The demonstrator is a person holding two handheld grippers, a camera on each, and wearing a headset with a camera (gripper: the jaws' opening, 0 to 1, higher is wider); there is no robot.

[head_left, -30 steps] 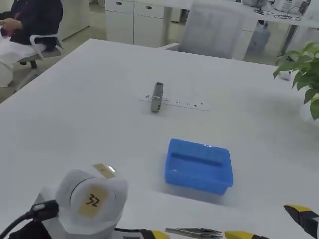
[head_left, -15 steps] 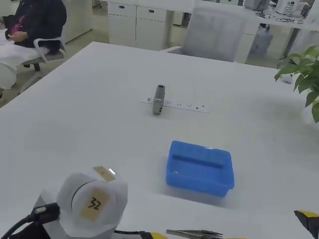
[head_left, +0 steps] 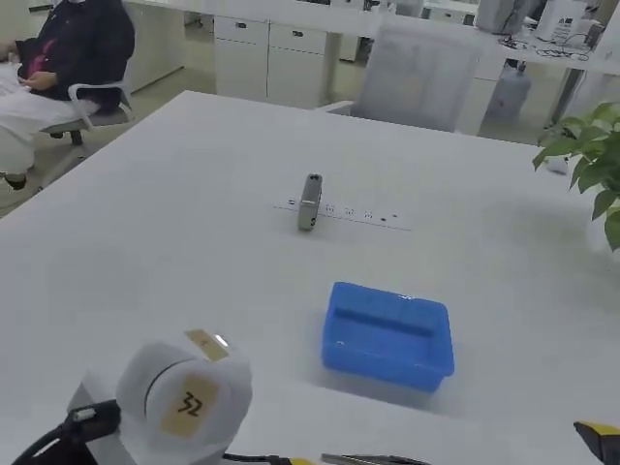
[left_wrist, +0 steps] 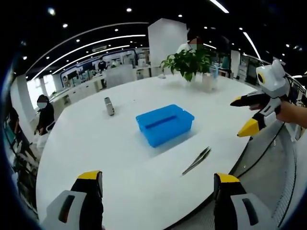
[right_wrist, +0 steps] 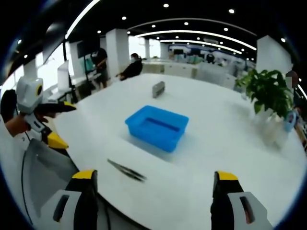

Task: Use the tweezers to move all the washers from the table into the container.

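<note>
White office counter (head_left: pixel 145 223) runs out toward desks, a potted plant and a seated person far off at 10 o'clock in the head view. The left hand-held gripper (left_wrist: pixel 157 177) and the right hand-held gripper (right_wrist: pixel 154 175) both stand released, jaws wide apart with nothing between them. The tweezers (left_wrist: pixel 196 160) lie flat near the counter's near edge, at 6 o'clock from the blue container (head_left: pixel 387 334). The washers (head_left: pixel 349 211) show as tiny specks in a row trailing to 3 o'clock from a grey block (head_left: pixel 310 201), well beyond the container; they are too small to count. The likeliest trouble is the pickup: thin, flat tweezers may skid off the close edge if a jaw nudges them, or twist if pinched off-centre. Later, such small washers could flick away or drop short of the container.
</note>
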